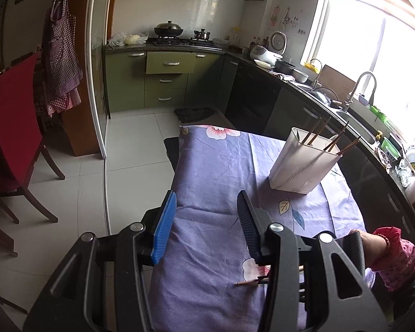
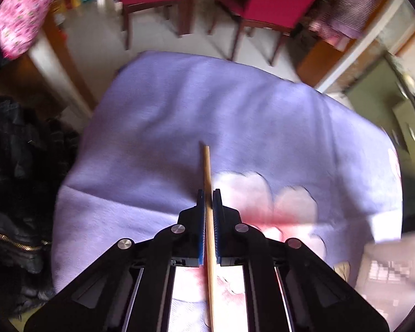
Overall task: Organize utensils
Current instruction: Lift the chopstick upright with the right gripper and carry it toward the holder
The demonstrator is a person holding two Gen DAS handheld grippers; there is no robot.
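A white utensil holder (image 1: 301,163) stands on the purple flowered tablecloth (image 1: 213,166) at the far right, with several dark chopsticks (image 1: 318,130) sticking up out of it. My left gripper (image 1: 207,202) is open and empty, above the cloth, short of the holder. My right gripper (image 2: 209,192) is shut on a light wooden chopstick (image 2: 207,166) that runs lengthways between the pads and pokes out ahead, just above the cloth (image 2: 179,110). The chopstick's tip also shows low in the left wrist view (image 1: 246,282), behind the right finger.
Kitchen counter with sink and faucet (image 1: 365,85) runs along the right of the table. Red chairs (image 1: 13,127) stand to the left, and more chairs (image 2: 274,2) beyond the table's far edge. A dark jacket (image 2: 19,188) lies at the left.
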